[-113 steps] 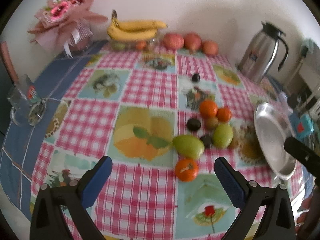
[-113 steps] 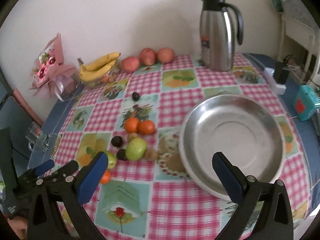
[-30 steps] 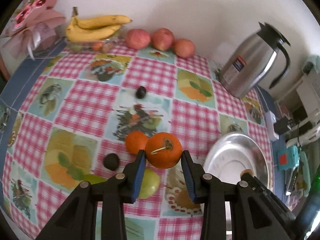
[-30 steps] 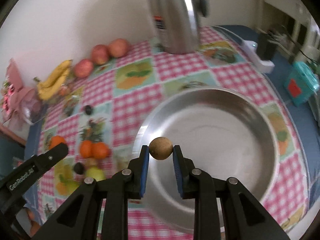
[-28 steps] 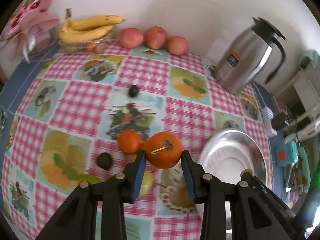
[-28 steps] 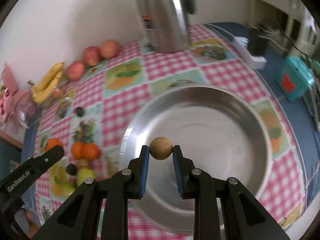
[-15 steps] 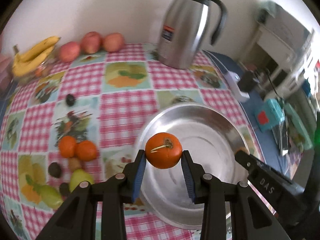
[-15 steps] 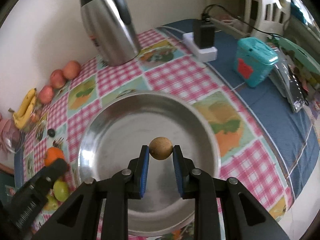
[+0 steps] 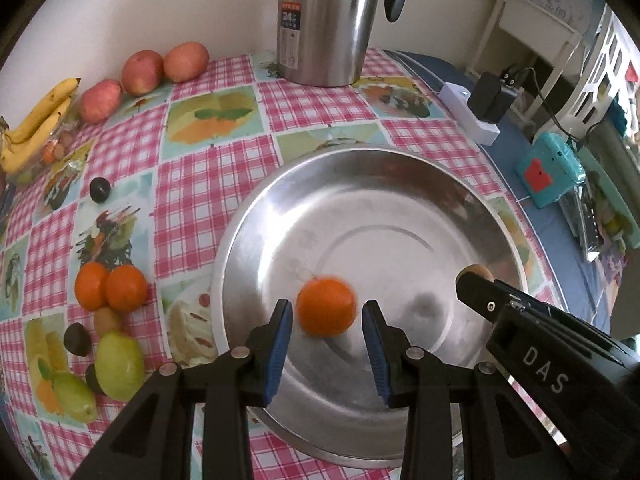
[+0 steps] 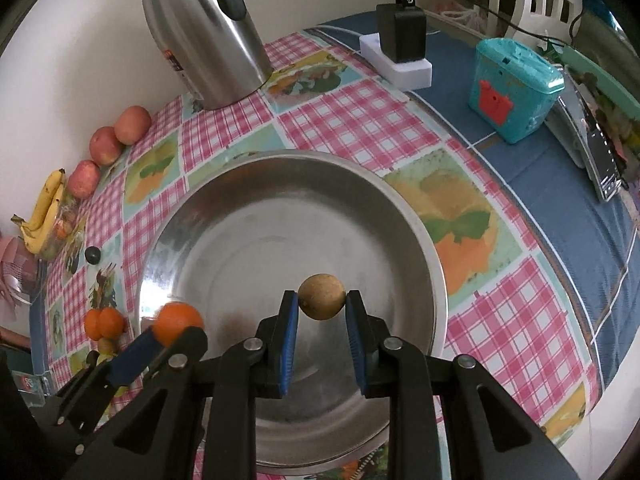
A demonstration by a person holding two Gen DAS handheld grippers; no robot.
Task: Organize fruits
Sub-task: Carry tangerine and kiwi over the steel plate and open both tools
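A steel pan [image 9: 240,224] [image 10: 420,224] lies on the checked tablecloth, and both grippers hang over it. My left gripper [image 9: 326,308] [image 10: 168,336] points down at the pan's left half. An orange [image 9: 326,311] [image 10: 178,322] shows blurred just past its blue pads [image 9: 280,344], with a thin gap on either side, so the pads do not press it. My right gripper [image 10: 322,300] [image 9: 474,280] is shut on a small round brown fruit [image 10: 322,297] [image 9: 476,270] above the pan's right half.
Left of the pan lie two oranges [image 9: 108,292], green fruits [image 9: 120,364] and a dark plum [image 9: 100,189]. Apples [image 9: 142,66] and bananas [image 9: 36,128] line the wall. A steel thermos [image 9: 328,20] stands behind the pan. A power strip [image 10: 400,68] and teal box [image 10: 516,88] sit to the right.
Both grippers have swung from the loose fruit to above the pan and come lower. The orange, gripped tight before, now looks smaller and blurred, clear of the left pads. The brown fruit stays gripped.
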